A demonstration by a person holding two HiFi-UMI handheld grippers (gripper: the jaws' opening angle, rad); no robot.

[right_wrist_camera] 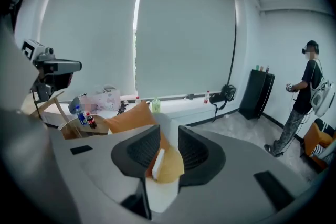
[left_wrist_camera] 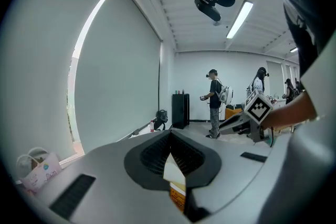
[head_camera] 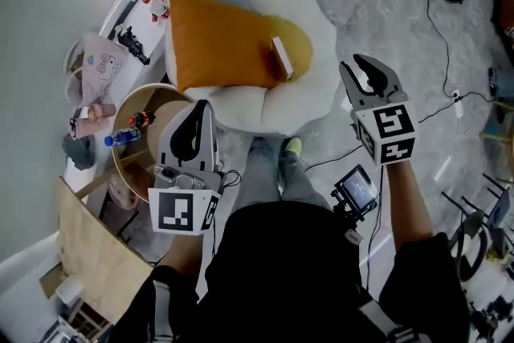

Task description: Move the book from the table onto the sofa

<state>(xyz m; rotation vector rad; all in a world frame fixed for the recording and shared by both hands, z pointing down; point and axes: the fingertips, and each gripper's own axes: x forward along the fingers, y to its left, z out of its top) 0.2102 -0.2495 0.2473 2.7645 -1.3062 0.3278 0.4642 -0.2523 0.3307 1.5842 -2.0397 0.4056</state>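
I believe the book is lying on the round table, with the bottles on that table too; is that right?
Not quite: the book lies on the orange cushion on the sofa, not on the table. The bottles are indeed on the table. The head view shows this.

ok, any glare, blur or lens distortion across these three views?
Head view: even light, sharp, book clear on the orange cushion. Left gripper view: strong fisheye, black corners, ceiling light blown out. Right gripper view: same fisheye, bright seam splitting the blind.
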